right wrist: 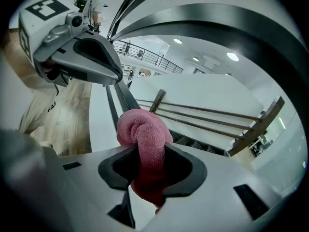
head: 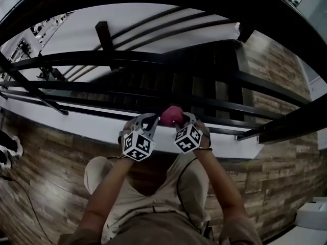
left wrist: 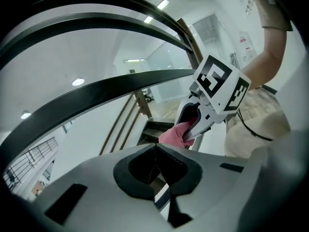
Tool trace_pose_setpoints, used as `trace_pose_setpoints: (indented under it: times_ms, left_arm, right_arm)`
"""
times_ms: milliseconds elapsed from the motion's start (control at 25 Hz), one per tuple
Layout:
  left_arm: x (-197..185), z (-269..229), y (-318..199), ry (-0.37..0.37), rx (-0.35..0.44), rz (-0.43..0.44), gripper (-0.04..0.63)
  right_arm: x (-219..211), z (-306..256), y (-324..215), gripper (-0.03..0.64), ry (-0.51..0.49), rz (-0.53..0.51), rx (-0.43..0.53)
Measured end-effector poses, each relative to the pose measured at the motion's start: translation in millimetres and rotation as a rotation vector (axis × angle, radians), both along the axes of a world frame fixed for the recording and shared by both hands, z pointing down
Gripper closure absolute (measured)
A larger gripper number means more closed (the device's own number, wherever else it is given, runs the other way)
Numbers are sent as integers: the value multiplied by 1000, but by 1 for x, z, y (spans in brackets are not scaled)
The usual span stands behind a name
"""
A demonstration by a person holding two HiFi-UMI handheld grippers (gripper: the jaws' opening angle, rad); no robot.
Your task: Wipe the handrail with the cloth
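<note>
**Head view check-in: cloth was loaded, rail not touched yet**

Both tools were held up close together in front of the person's body, just short of the black railing. The right gripper (head: 180,122) was clamped on a pink terry cloth (head: 172,115), and its own view showed the cloth (right wrist: 144,141) wadded into a fat lump, pinched through the middle with a rounded end poking out past the jaws. My guess is that was on purpose, since a bulging end gives you a soft pad to press on the bar without the hard jaws scraping it.

The left gripper (left wrist: 155,151) was squeezed closed with nothing in it. It sat just beside the right one, looking like a spare ready to tuck the cloth or steady things.

The handrail (right wrist: 231,18) curved overhead in both gripper views, and the cloth looked clear of it, so I'd say wiping hadn't started. Next would be lifting the wad onto the bar and sliding along.
</note>
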State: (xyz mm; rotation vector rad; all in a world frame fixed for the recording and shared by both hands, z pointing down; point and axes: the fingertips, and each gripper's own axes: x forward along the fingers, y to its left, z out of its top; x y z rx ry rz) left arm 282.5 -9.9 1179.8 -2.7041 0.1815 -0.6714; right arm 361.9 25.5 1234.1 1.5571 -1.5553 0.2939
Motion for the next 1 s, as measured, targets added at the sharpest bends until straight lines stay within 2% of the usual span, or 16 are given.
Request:
trace_pose_setpoints:
  times_ms: [160,360,560,640,760,880,1000]
  left_arm:
    - [53,-1,54,13,-3,122,578]
    - [98,8,107,17,-34,227,578]
    - [125,30,143,-1,-54,305,578]
    - [132,35,151,-7,-55,323,578]
    - [136,37,158,-13,-52,341,578]
    - [136,39,154,-17,-59,336,578]
    - [133,37,143,-9,-64,316,578]
  right_arm:
    - [73,1,67,472,50,112,-9]
    - [175,1,168,472,152,270,-69]
    - [264,3,253,471,219,435,-136]
    - [296,5,282,472,281,485,-179]
    - [349,10,337,474,378,613,-259]
    - [366,4,358,474,339,687,-253]
    - [337,-18,328,476,313,652,-153]
